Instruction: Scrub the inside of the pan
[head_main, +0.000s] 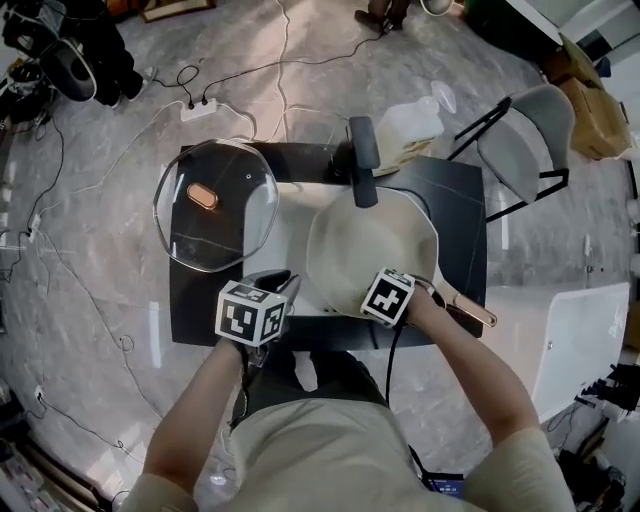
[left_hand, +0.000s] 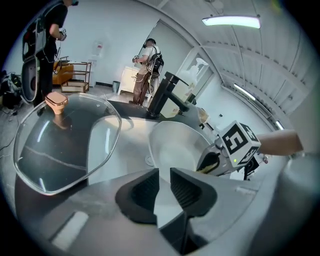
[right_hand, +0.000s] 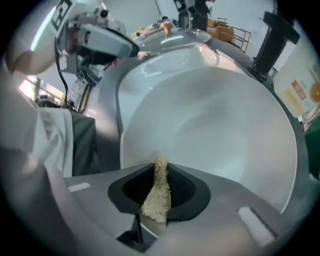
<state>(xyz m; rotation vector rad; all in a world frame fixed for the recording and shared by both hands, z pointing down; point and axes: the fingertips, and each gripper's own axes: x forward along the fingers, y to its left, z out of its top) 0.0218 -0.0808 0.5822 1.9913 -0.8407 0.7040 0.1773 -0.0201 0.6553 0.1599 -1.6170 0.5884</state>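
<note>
A cream-white pan sits on the black table, with a black handle at its far side. My right gripper hangs over the pan's near rim and is shut on a strip of tan fibrous scrubber. The scrubber's tip points at the pan's inner wall. My left gripper is just left of the pan, above a white mat. Its jaws stand a little apart with nothing between them. From there I see the right gripper at the pan's edge.
A glass lid with a copper knob lies on the table's left half. A copper-coloured handle sticks out by my right hand. A plastic jug and a folding chair stand behind. Cables and a power strip lie on the floor.
</note>
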